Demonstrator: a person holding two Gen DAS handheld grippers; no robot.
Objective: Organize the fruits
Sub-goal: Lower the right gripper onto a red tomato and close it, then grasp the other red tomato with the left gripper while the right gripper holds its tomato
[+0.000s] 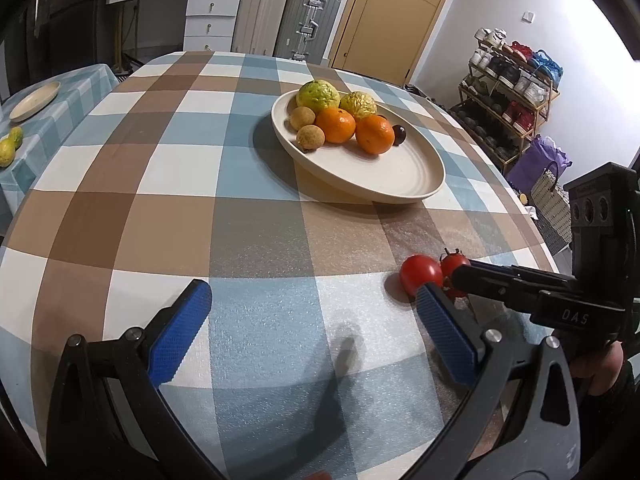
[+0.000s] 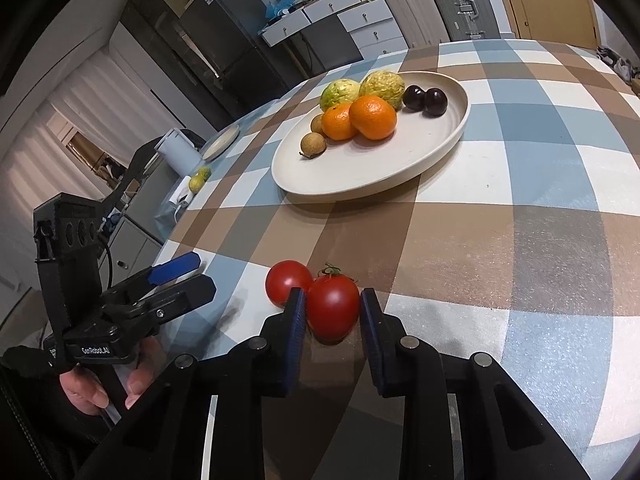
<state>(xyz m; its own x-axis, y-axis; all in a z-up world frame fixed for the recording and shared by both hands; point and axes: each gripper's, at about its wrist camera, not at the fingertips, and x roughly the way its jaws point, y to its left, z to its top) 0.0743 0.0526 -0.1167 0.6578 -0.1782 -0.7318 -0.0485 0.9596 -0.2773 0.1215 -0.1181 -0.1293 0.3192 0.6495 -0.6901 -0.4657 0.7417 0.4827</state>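
Two red tomatoes lie side by side on the checked tablecloth. My right gripper (image 2: 333,320) has its blue pads on both sides of the stemmed tomato (image 2: 333,307), pressing it; the other tomato (image 2: 288,280) touches it on the left. In the left wrist view the right gripper (image 1: 460,280) reaches in from the right over the stemmed tomato (image 1: 451,264), beside the other tomato (image 1: 421,274). My left gripper (image 1: 316,312) is open and empty above the cloth. A cream plate (image 1: 400,184) holds two guavas, two oranges, two longans and dark plums (image 2: 425,100).
A side table at the left carries a second cream plate (image 1: 34,101) and small green-yellow fruits (image 1: 10,146). Suitcases, drawers and a door stand beyond the table; a shoe rack (image 1: 508,92) stands at the right. The table's right edge is close to the tomatoes.
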